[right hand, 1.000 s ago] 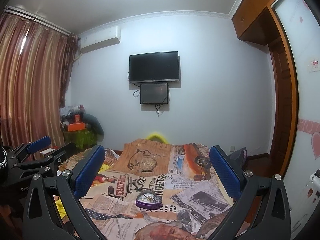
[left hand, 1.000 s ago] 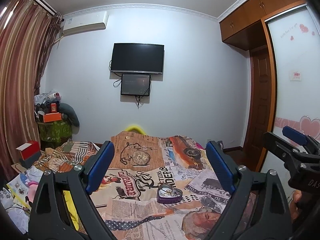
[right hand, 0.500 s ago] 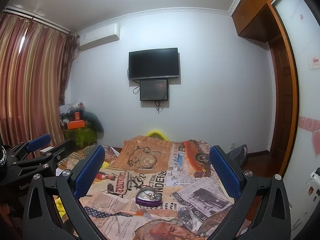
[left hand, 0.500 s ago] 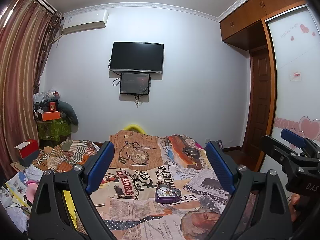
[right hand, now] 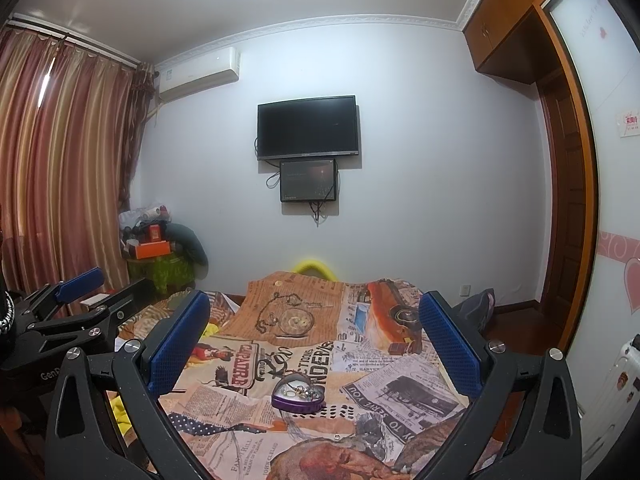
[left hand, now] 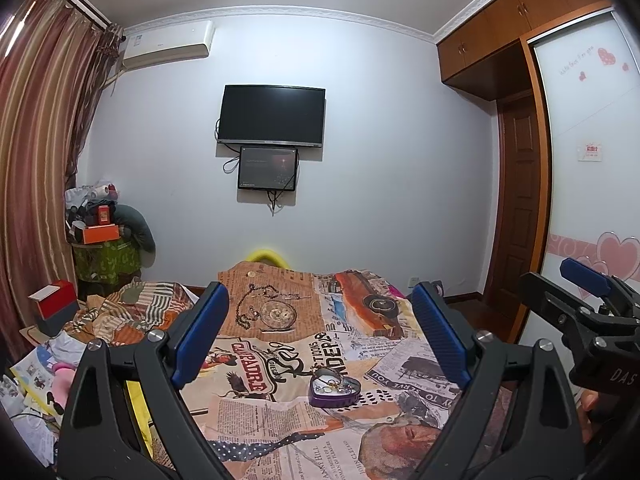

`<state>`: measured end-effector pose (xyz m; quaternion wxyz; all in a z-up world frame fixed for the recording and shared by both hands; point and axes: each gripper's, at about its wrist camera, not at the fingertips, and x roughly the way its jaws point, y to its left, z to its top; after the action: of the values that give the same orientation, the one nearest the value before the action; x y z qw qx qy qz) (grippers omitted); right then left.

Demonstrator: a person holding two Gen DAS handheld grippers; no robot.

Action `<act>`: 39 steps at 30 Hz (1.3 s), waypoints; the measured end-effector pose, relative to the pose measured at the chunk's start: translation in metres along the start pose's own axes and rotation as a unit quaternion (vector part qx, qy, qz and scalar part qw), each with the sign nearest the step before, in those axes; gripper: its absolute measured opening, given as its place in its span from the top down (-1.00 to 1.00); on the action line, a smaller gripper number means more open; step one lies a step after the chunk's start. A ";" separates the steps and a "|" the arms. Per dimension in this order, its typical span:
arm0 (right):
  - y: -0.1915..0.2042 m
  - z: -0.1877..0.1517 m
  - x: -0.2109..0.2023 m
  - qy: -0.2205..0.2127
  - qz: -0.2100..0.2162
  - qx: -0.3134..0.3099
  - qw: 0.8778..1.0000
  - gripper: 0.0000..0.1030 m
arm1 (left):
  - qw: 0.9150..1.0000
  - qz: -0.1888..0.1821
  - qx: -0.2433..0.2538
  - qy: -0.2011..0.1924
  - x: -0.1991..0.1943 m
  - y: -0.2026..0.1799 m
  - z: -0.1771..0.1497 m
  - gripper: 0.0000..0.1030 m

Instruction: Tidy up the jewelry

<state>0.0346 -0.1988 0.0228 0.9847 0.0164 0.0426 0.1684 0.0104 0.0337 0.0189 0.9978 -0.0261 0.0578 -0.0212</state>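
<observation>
- Both hand-held grippers, left gripper and right gripper, are hovering spread wide, gripping nothing.
- Purple heart-shaped tin is sitting on the printed bedspread, jewelry lying inside; one small ring-like piece is lying nearer.
- Stage is reading ambiguous: sorting pending or completed.

Left gripper: two black plastic arms with triangular cut-outs, each tipped by a blue ribbed pad, silver screws at the pivots. Over at three o'clock in its view, the right gripper shows a black frame, a blue pad and white letters "DAS". Right gripper's own camera: same black arms, blue cross-hatched pads, silver screws. At nine o'clock there, the left gripper's black body reads "Gen", with a black-and-white braided cable at the edge.
</observation>
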 end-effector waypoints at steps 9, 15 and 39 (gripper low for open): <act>0.000 0.000 -0.002 -0.002 0.002 0.003 1.000 -1.00 | 1.000 -0.004 -0.006 0.000 0.000 0.001 0.001 -0.80; -0.001 0.000 -0.003 -0.006 0.003 0.006 1.000 -1.00 | 1.000 -0.007 -0.008 0.004 0.001 0.002 0.000 -0.80; -0.003 0.000 -0.005 -0.007 0.003 0.013 1.000 -1.00 | 1.000 -0.014 -0.009 0.016 0.006 0.000 -0.002 -0.80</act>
<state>0.0313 -0.2036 0.0234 0.9842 0.0306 0.0375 0.1706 0.0161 0.0329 0.0158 0.9960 -0.0354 0.0739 -0.0348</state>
